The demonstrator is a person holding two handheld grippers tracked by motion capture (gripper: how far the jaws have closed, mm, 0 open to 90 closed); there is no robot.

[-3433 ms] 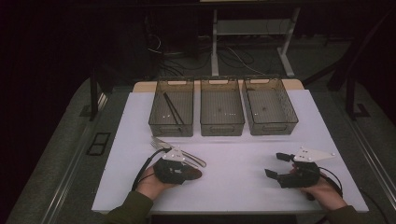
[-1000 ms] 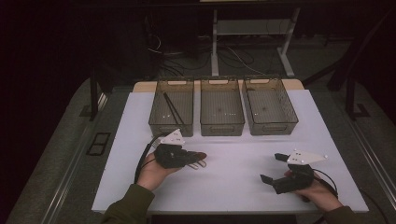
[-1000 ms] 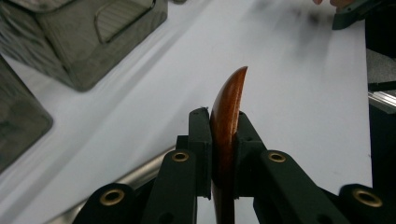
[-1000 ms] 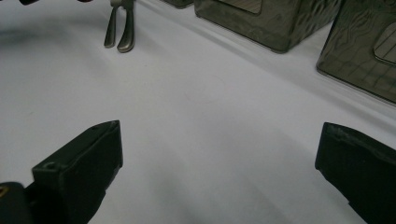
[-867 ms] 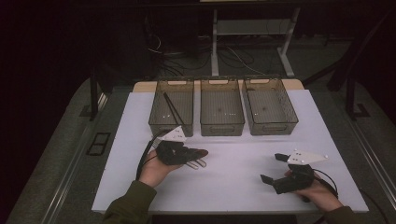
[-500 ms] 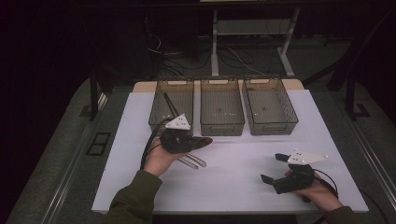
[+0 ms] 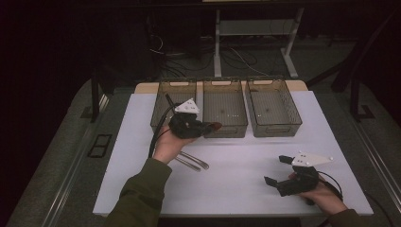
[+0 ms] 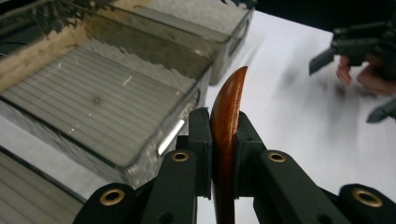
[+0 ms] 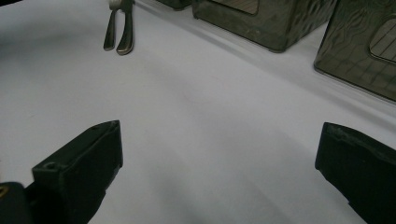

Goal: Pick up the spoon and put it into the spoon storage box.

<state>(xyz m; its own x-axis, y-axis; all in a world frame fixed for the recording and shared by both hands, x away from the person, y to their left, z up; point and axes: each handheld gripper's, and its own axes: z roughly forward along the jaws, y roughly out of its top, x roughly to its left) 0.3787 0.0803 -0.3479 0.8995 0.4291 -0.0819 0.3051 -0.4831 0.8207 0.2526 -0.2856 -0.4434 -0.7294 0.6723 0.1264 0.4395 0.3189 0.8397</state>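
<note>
White bench [image 7: 246, 179], left gripper [image 8: 223, 140] clamped on a brown wooden utensil [image 8: 227, 116] near the middle bin [image 7: 224, 106], right gripper [image 7: 279, 170] jaws apart.

no readable text, labels or numbers

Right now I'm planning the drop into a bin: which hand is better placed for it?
Left. The left gripper, jaws shut on the brown wooden utensil, hangs at the clear plastic bins. The right gripper rests open on the white table, holding nothing.
</note>
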